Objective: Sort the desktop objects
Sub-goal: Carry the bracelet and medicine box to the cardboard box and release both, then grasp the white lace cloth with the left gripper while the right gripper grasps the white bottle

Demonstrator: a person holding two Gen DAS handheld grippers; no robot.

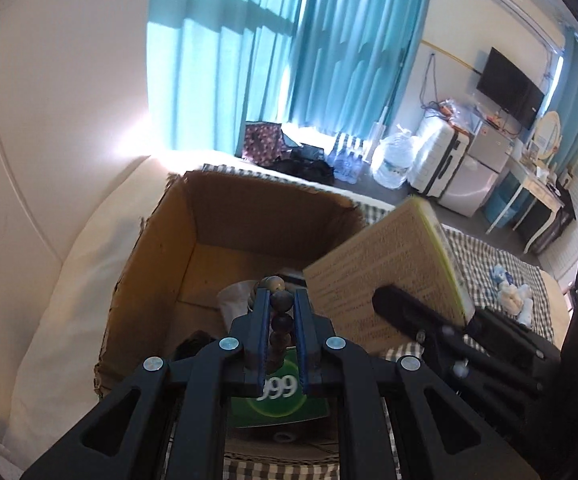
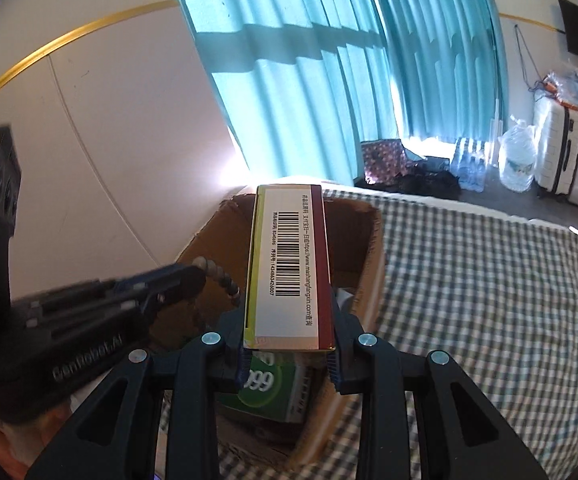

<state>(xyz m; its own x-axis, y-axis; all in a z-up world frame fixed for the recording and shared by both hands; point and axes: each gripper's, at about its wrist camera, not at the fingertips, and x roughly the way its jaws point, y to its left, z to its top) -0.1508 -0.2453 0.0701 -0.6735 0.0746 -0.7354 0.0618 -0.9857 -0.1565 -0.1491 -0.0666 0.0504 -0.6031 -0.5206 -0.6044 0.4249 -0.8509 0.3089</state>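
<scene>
Above the open cardboard box [image 1: 249,216]: left gripper [image 1: 281,304] pinched narrow on a bead bracelet [image 1: 280,316], strand dangling toward the box floor. Beside it, over the box's right rim: right gripper [image 2: 289,350] clamped on a medicine carton [image 2: 289,264], barcode face up. Inside the box: a green package [image 2: 277,388].

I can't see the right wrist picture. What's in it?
The right hand-held gripper holds a long barcoded box above an open cardboard box on a checked bedspread. At left, the left hand-held gripper holds a bead string.
</scene>
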